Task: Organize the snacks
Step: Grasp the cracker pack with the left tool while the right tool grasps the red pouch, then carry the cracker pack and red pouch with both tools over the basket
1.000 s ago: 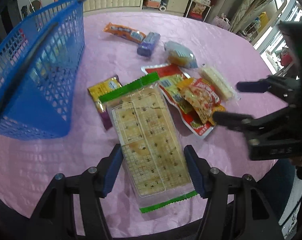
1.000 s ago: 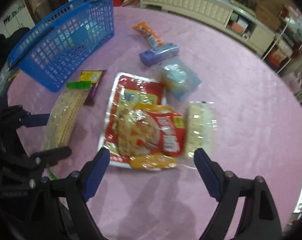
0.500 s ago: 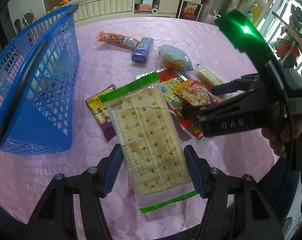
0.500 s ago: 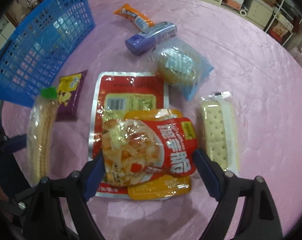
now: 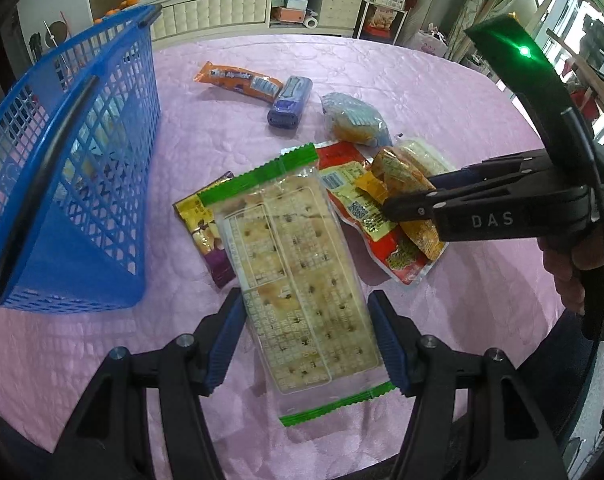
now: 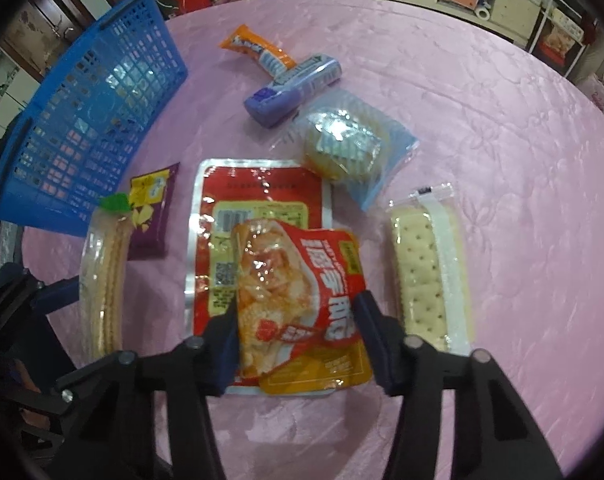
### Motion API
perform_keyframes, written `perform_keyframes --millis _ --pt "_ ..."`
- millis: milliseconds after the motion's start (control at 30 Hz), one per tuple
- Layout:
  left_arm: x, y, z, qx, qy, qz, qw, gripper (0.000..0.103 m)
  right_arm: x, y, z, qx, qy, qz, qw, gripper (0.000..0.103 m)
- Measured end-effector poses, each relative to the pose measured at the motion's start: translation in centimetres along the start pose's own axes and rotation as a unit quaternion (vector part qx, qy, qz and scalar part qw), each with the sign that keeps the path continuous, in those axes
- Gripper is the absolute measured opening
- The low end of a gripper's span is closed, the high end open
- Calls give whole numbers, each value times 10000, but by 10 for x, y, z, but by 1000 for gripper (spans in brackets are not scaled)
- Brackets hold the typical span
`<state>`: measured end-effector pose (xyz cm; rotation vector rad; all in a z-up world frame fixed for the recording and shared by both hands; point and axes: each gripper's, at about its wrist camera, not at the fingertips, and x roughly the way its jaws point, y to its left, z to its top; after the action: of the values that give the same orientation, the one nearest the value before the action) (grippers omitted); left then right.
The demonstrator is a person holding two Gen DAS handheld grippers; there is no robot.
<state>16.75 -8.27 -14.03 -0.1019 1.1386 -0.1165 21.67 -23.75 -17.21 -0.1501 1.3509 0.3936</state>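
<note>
My left gripper (image 5: 308,338) is shut on a long clear cracker pack with green ends (image 5: 298,276), held above the pink table. My right gripper (image 6: 298,340) is shut on an orange-red snack pouch (image 6: 298,292) that lies over a flat red packet (image 6: 258,200). In the left wrist view the right gripper (image 5: 406,200) pinches that pouch (image 5: 402,176) to the right of the cracker pack. A blue mesh basket (image 5: 62,168) stands at the left, also in the right wrist view (image 6: 86,120).
On the pink table (image 6: 482,120) lie a purple-yellow packet (image 6: 152,212), an orange bar (image 6: 258,50), a purple pack (image 6: 294,84), a blue-wrapped cake (image 6: 350,148) and a white cracker pack (image 6: 430,272). A white cabinet (image 5: 222,12) stands behind.
My right gripper has moved in over the orange-red pouch and closed on its sides. The left gripper still holds the cracker pack, now a little closer to the basket.
</note>
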Motion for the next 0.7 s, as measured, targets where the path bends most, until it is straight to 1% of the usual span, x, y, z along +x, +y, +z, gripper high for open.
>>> perform_keyframes --millis 167,300,367,467,700 --pt "-4 -3 0 46 -20 21 10000 60 -13 2 -2 -195 -133 -110 9997 39" --pt "-11 -2 -1 45 -84 34 9999 60 -23 4 -4 -211 -235 -115 9994 28" --pt "-14 -3 -2 54 -114 50 9999 60 -29 3 -8 -223 -244 -67 9994 14" --pt "-20 -4 -3 33 -162 32 9999 60 -30 13 -14 -256 -312 -148 9991 12" --pt "-38 -7 -8 47 -295 7 9996 60 -52 22 -31 -281 -493 -214 9982 11"
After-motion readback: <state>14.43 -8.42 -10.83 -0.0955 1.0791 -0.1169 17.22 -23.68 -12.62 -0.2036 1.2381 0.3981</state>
